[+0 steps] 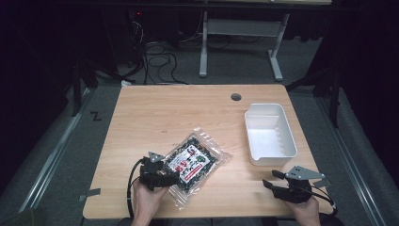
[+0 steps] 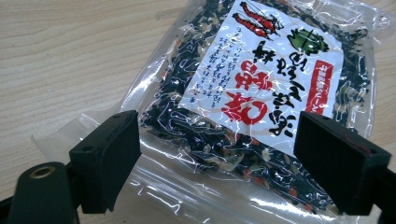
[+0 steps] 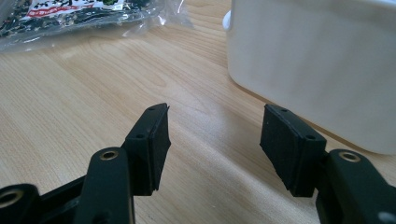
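Note:
A clear plastic bag of dark dried food with a white and red label [image 1: 193,162] lies flat on the wooden table, left of centre near the front edge. My left gripper [image 1: 175,178] hovers at the bag's near corner. In the left gripper view its jaws stand wide apart over the bag [image 2: 261,79], one on each side of the lower end, pads not pressing on it; the left gripper [image 2: 217,123] is open. My right gripper [image 1: 270,179] rests low at the front right, open with nothing between its fingers [image 3: 215,114]. The bag's edge [image 3: 70,18] lies far to its left.
A white rectangular bin [image 1: 270,160] stands at the right of the table, just beyond my right gripper; its wall [image 3: 317,60] rises close ahead. A round cable hole [image 1: 235,97] sits near the table's back edge. Bare wood [image 1: 155,113] spreads across the back left.

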